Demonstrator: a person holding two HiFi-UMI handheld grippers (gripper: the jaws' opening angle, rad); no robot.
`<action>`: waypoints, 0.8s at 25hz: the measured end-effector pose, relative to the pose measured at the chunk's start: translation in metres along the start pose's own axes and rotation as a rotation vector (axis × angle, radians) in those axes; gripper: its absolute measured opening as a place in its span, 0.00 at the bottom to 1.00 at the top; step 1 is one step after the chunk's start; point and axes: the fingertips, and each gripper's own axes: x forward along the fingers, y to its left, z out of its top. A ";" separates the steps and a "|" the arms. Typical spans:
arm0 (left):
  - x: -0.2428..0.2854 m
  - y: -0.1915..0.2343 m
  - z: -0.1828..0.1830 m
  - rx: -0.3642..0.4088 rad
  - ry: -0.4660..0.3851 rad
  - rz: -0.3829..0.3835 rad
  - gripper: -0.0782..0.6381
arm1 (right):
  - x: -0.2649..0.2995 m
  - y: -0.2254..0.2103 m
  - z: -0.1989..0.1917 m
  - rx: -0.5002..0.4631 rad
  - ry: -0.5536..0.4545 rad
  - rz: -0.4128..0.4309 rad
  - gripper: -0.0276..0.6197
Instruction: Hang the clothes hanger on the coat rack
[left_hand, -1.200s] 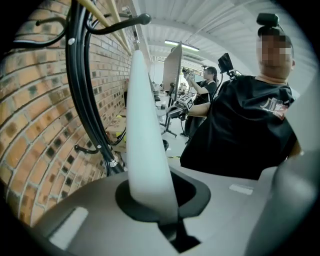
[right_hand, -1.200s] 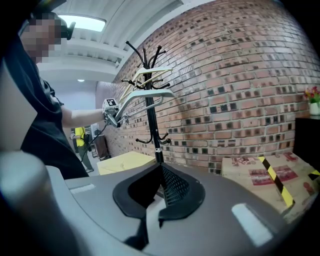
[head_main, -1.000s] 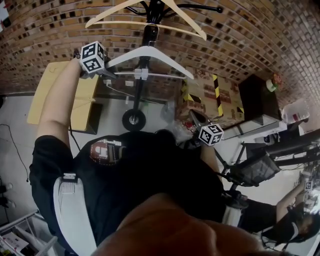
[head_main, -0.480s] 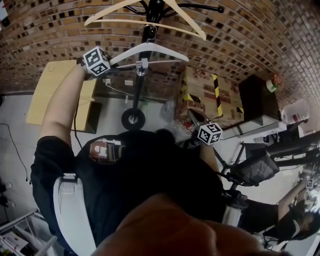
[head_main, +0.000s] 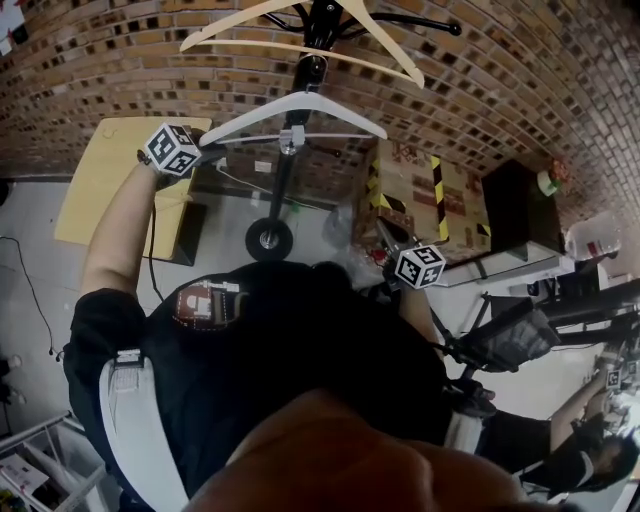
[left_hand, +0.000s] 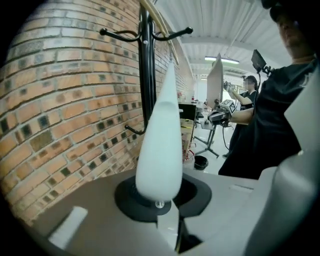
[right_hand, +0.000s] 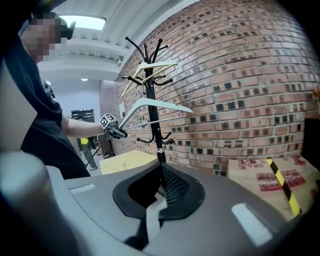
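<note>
My left gripper (head_main: 203, 146) is shut on the left tip of a white hanger (head_main: 300, 103), held level against the black coat rack (head_main: 284, 180). That tip fills the left gripper view as a white cone (left_hand: 159, 140) between the jaws (left_hand: 160, 202), with the rack pole (left_hand: 146, 75) just behind. From the side, the white hanger (right_hand: 155, 106) crosses the pole (right_hand: 159, 125) below a wooden hanger (right_hand: 148, 70) on the top pegs. I cannot tell whether its hook rests on a peg. My right gripper (head_main: 392, 248) hangs low at my side, shut and empty (right_hand: 159, 172).
A brick wall (head_main: 480, 70) runs behind the rack. A yellow box (head_main: 105, 185) lies at its left and a cardboard box with striped tape (head_main: 425, 195) at its right. Black stands and another person (head_main: 560, 440) are at the lower right.
My left gripper has drifted left and slightly down with the white hanger, which now lies flatter across the pole. The right gripper has stayed put.
</note>
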 end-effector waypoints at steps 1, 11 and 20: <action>-0.004 0.002 -0.004 -0.020 -0.025 0.025 0.16 | 0.003 0.000 0.002 -0.003 0.000 0.005 0.07; -0.044 -0.014 -0.057 -0.347 -0.346 0.205 0.16 | 0.033 0.002 0.015 -0.029 0.014 0.057 0.07; -0.009 -0.087 -0.073 -0.556 -0.591 0.190 0.12 | 0.064 0.022 0.010 -0.030 0.046 0.139 0.07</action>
